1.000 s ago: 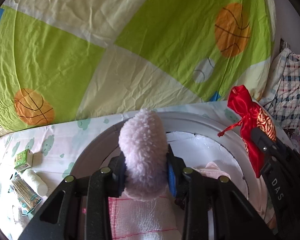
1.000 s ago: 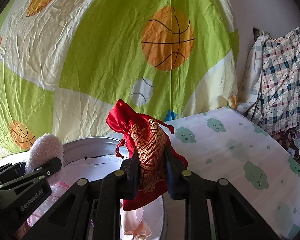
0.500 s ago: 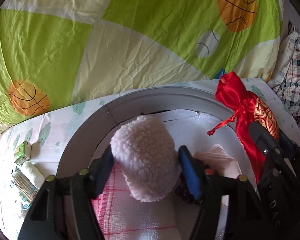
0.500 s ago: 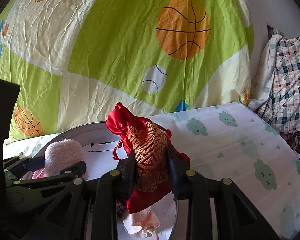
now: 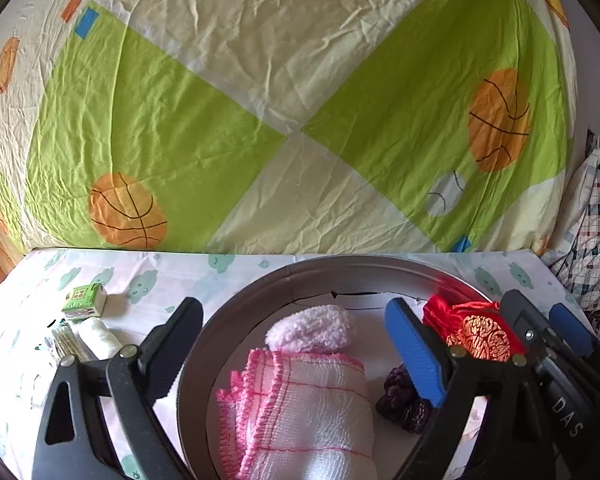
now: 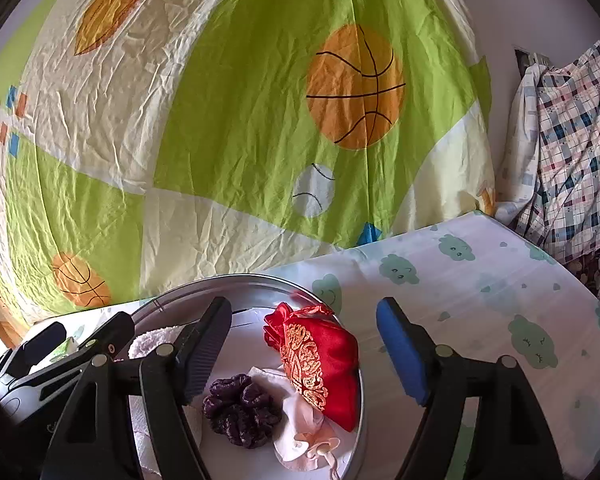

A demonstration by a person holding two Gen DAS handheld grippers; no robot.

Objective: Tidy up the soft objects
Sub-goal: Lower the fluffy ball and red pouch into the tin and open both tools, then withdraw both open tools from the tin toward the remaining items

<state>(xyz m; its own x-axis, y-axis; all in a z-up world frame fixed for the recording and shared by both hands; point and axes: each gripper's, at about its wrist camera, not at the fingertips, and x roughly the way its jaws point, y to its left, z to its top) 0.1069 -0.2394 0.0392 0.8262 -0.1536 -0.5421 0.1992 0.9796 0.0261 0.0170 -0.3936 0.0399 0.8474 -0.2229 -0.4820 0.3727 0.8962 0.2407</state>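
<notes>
Red pouch [image 6: 320,364] lies in tray [image 6: 362,404], drawstring neck pointing away

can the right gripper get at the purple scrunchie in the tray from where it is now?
Probably yes. The right gripper is open right over the tray, and the purple scrunchie lies uncovered just below its left finger. The red pouch and a pale cloth lie alongside, so it may snag them.
</notes>
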